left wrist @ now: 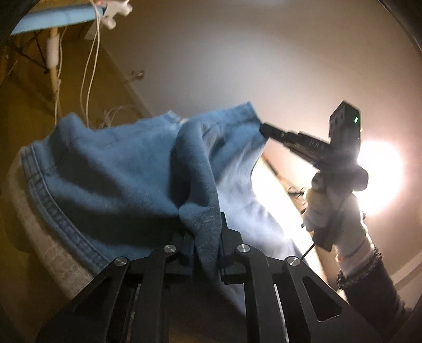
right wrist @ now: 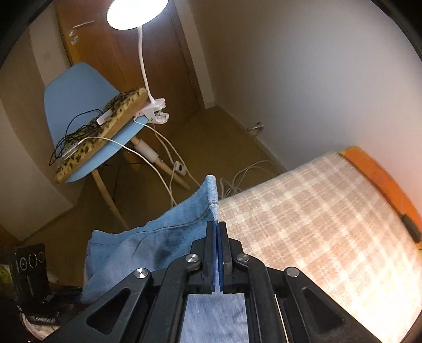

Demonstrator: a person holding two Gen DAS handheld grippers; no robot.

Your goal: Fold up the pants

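both grippers are clamped on the blue pants (left wrist: 113, 168): left gripper (left wrist: 207, 237) pinching a thick bunch of denim, right gripper (right wrist: 216, 245) squeezed tight on a thin edge. The fabric hangs stretched between them, lifted over the plaid-covered bed (right wrist: 316, 211). I'd say folding's barely started, no neat crease yet, everything still to lay flat. Blue chair (right wrist: 73, 95), clip lamp (right wrist: 137, 10) and floor cables (right wrist: 245, 174) sit off to the side, not really blocking

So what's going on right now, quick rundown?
Left tool shut on the pants. Right tool shut on another edge of them. Pants lifted between both, over the checked bed. Nothing in the way.
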